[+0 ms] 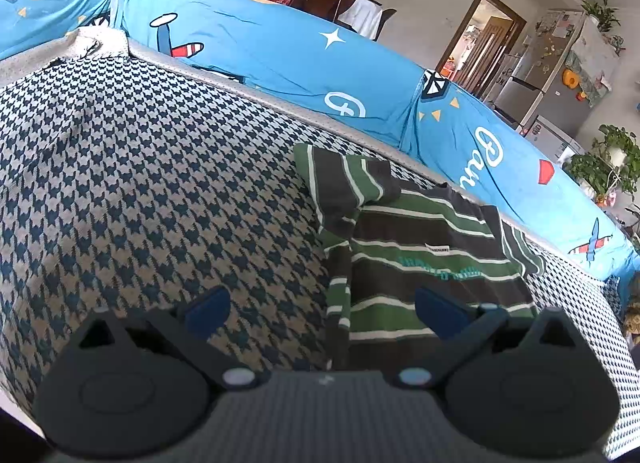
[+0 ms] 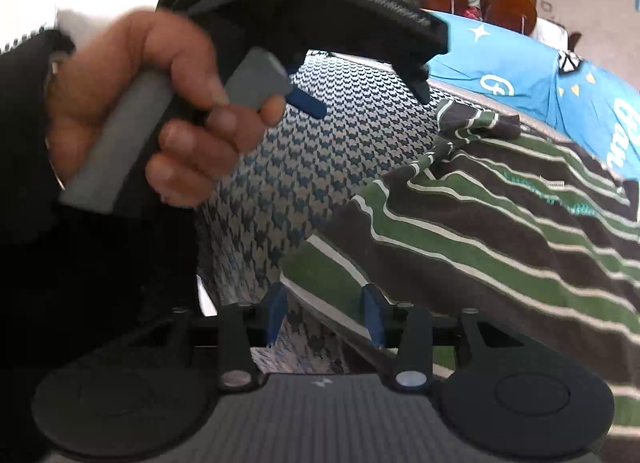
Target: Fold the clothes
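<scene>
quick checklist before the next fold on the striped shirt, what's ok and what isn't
1. Striped shirt lies on the houndstooth cover: ok.
2. Shirt lying flat: not ok, the sleeve is bunched and folded over.
3. Left gripper open and empty: ok, nothing between its fingers.
4. Right gripper at the shirt's near edge with jaws apart: ok.
5. Right gripper gripping the cloth: not ok, its pads are not pressing on it.
6. Far side of the shirt free of snags: cannot tell.
</scene>
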